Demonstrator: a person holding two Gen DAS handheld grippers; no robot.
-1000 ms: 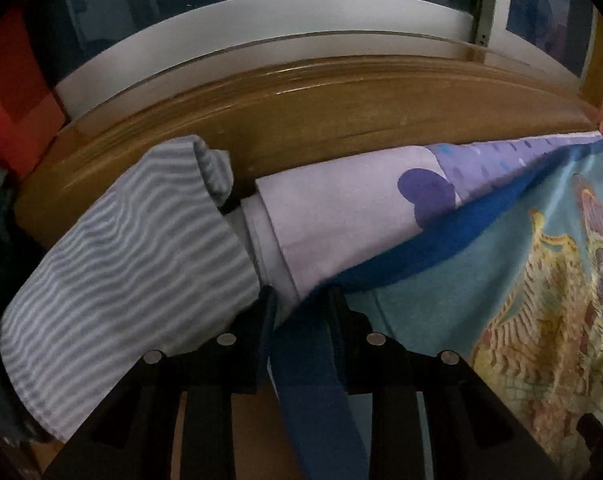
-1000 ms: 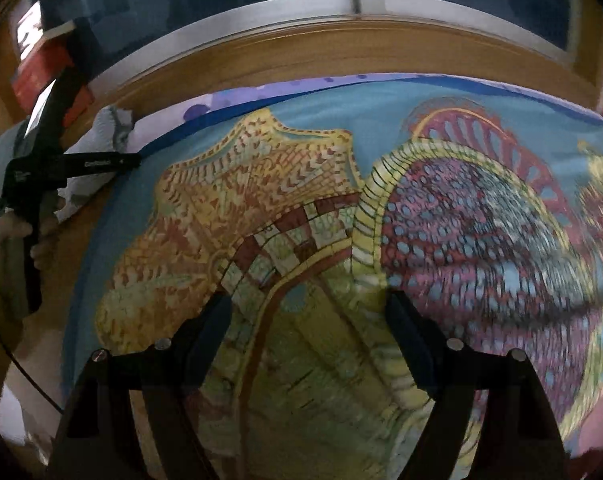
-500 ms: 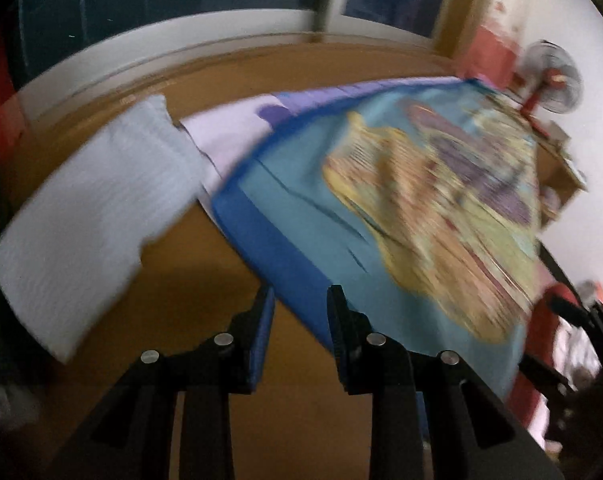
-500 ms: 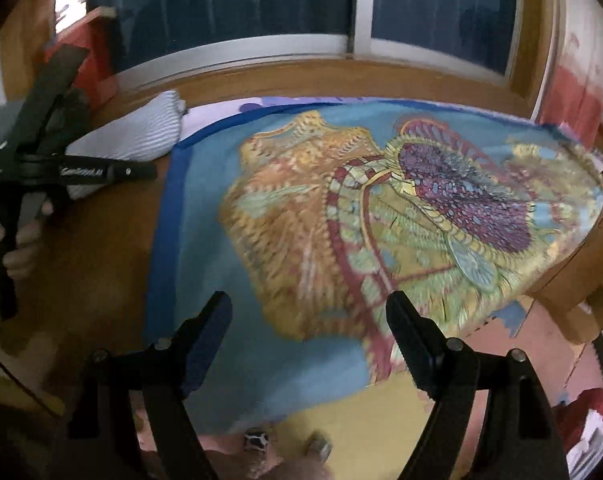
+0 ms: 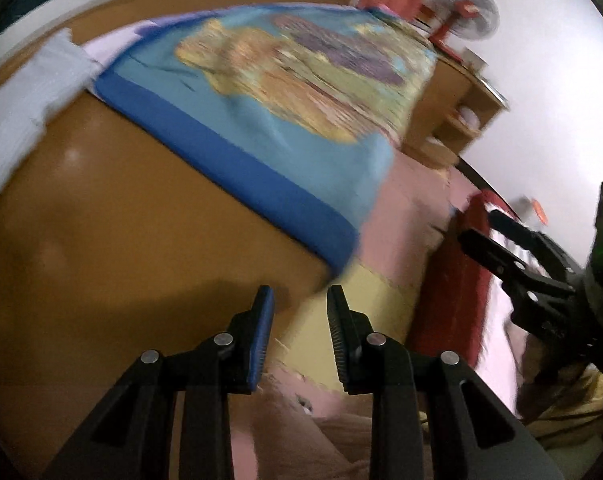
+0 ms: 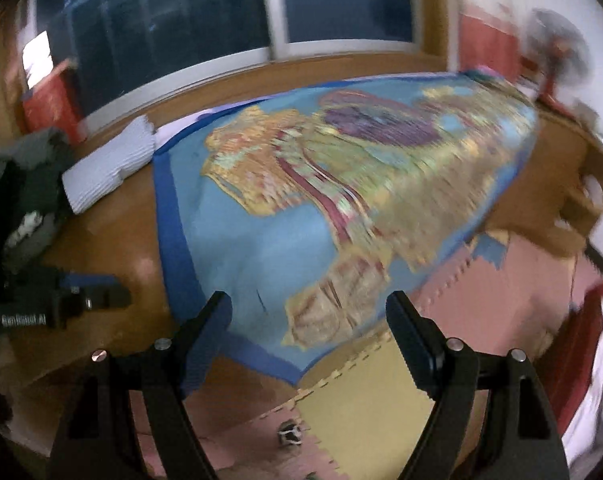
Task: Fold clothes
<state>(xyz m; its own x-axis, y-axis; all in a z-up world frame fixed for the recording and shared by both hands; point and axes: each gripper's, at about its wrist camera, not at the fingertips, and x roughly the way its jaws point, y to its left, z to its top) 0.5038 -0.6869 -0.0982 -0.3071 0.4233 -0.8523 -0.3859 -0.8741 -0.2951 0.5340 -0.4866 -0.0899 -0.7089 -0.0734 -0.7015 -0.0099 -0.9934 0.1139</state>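
A large blue cloth (image 5: pixel 237 148) with a gold and purple pattern and a dark blue hem lies spread flat over the wooden table (image 5: pixel 101 220); its near corner hangs over the table's edge. My left gripper (image 5: pixel 299 300) is open above that edge with nothing between its fingers, short of the hem. My right gripper (image 6: pixel 309 300) stands wide open above the cloth's (image 6: pixel 341 184) near corner and holds nothing. In the right wrist view the left gripper (image 6: pixel 113 292) sits over bare wood at the left. The right gripper (image 5: pixel 479 226) shows at the right in the left wrist view.
A folded grey-striped cloth (image 6: pixel 109 164) lies at the table's far left, beside a dark heap of clothes (image 6: pixel 21 184). Pink and yellow foam mats (image 6: pixel 349 396) cover the floor below. A wooden cabinet (image 6: pixel 561 184) and a fan (image 5: pixel 465 4) stand at the right. A window runs behind the table.
Both grippers have drawn back from the cloth towards the table's near edge and swung right. The blue hem that ran between my left fingers is out of them now.
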